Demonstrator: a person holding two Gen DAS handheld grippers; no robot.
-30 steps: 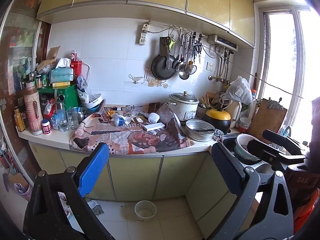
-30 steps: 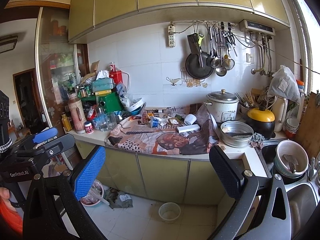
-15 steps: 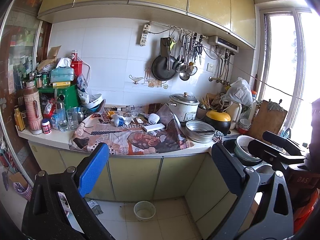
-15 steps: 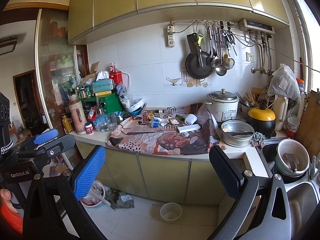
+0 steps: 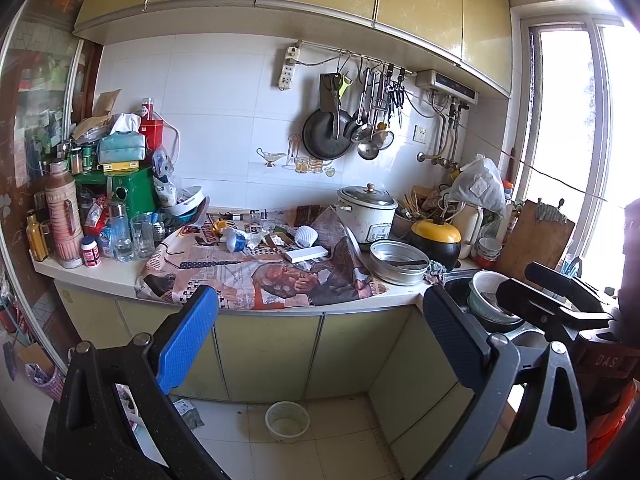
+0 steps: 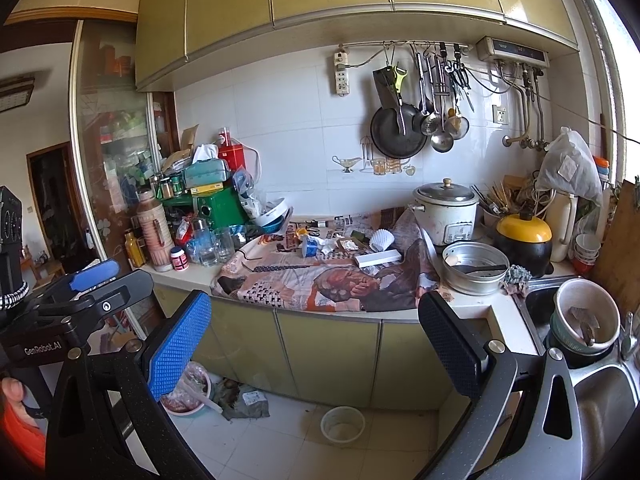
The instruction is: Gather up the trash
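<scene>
Both grippers' jaws gape empty; steel pot holds a dark spatula.

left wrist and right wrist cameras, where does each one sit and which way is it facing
Left wrist view: sits on the left tongs, held back from the counter, facing the white rice cooker and the newspaper-covered counter; its open fingers and the right tongs at right show.
Right wrist view: sits on the right tongs, facing the same counter from further right; its open fingers, the left tongs and a fingertip at bottom left show.
Both share the cooker, the hanging black pan and the white floor bowl.
</scene>
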